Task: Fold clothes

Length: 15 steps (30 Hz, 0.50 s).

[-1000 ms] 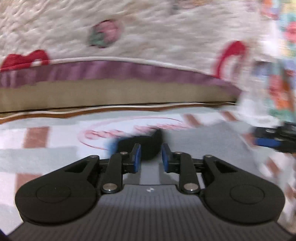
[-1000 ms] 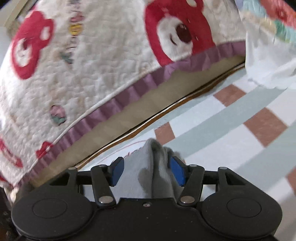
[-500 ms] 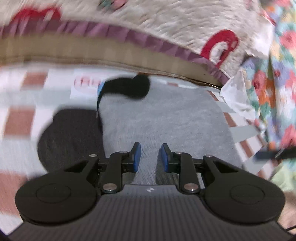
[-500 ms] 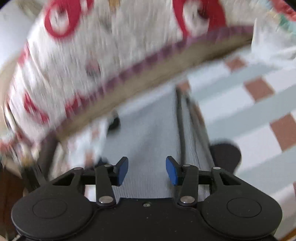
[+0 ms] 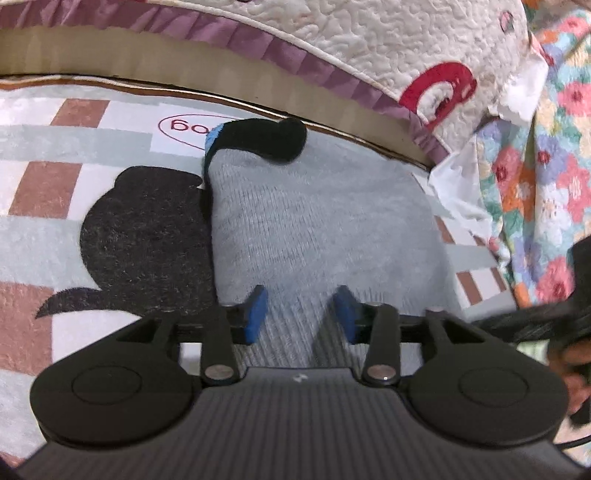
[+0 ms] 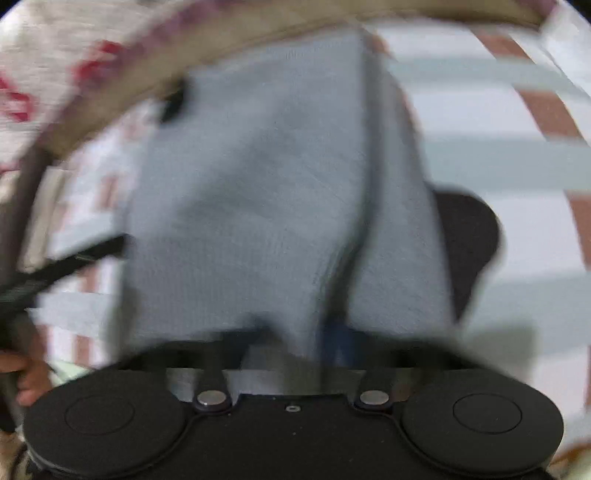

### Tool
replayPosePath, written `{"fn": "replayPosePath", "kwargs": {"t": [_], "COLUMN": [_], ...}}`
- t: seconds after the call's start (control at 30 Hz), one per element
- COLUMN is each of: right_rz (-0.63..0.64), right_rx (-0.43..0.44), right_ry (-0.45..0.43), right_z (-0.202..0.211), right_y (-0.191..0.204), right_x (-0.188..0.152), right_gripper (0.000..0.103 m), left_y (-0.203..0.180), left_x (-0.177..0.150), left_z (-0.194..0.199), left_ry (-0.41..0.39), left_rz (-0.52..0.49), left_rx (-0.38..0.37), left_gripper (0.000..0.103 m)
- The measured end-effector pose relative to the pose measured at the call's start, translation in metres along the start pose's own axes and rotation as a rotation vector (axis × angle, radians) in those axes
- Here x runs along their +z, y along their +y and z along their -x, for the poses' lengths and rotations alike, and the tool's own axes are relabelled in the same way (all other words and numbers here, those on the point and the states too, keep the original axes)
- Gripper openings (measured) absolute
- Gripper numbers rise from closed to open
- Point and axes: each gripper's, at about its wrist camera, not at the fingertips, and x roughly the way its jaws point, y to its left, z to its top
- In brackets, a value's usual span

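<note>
I am holding the left gripper (image 5: 300,309) with jaws parted over the grey knit garment's (image 5: 317,221) near hem, gripping nothing. The right gripper (image 6: 295,350) is blurred under raised knit; I cannot tell its state. The garment is lying just before the quilt edge (image 5: 258,33), leaving little room beyond; the checked blanket (image 5: 44,236) is offering room leftward.

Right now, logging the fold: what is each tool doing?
Left tool: open, holding nothing, over the grey garment.
Right tool: fingers hidden under grey fabric and blurred; cannot be told.
</note>
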Motion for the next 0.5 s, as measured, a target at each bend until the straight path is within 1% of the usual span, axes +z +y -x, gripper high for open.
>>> {"fn": "replayPosePath", "kwargs": {"t": [0.03, 0.07, 0.1, 0.13, 0.17, 0.2, 0.23, 0.27, 0.3, 0.37, 0.47, 0.5], "right_rz": [0.041, 0.097, 0.164, 0.202, 0.194, 0.159, 0.147, 0.154, 0.161, 0.172, 0.209, 0.216], "right_rx": [0.020, -0.022, -0.107, -0.166, -0.174, -0.145, -0.149, -0.183, -0.216, -0.251, -0.278, -0.280], "right_ry": [-0.046, -0.084, -0.116, -0.133, -0.130, -0.109, -0.065, -0.012, 0.042, 0.118, 0.148, 0.157], "right_z": [0.012, 0.026, 0.042, 0.055, 0.061, 0.059, 0.048, 0.032, 0.016, -0.006, -0.014, -0.017], "right_y": [0.006, 0.013, 0.022, 0.026, 0.024, 0.017, 0.011, 0.007, 0.002, 0.001, 0.008, 0.007], "right_x": [0.000, -0.002, -0.004, -0.007, -0.010, -0.010, -0.010, -0.011, -0.012, -0.011, -0.004, -0.003], "right_gripper": [0.009, 0.009, 0.008, 0.008, 0.008, 0.008, 0.007, 0.007, 0.007, 0.007, 0.008, 0.009], "left_y": [-0.001, -0.002, -0.003, -0.005, -0.006, -0.007, -0.008, -0.008, -0.006, 0.000, 0.010, 0.011], "left_x": [-0.001, -0.002, -0.002, -0.003, -0.004, -0.006, -0.009, -0.012, -0.013, -0.016, -0.018, -0.019], "left_z": [0.000, -0.001, -0.001, -0.002, -0.002, -0.006, -0.012, -0.016, -0.018, -0.020, -0.017, -0.014], "left_ry": [0.011, 0.021, 0.032, 0.042, 0.053, 0.072, 0.095, 0.116, 0.128, 0.145, 0.146, 0.135], "left_rz": [-0.016, -0.031, -0.047, -0.062, -0.078, -0.092, -0.105, -0.106, -0.089, -0.044, 0.020, 0.026], "left_rx": [-0.004, -0.008, -0.012, -0.016, -0.020, -0.001, 0.028, 0.042, 0.040, 0.027, 0.000, -0.009], "left_gripper": [0.046, 0.047, 0.049, 0.051, 0.054, 0.059, 0.063, 0.068, 0.070, 0.070, 0.071, 0.071]}}
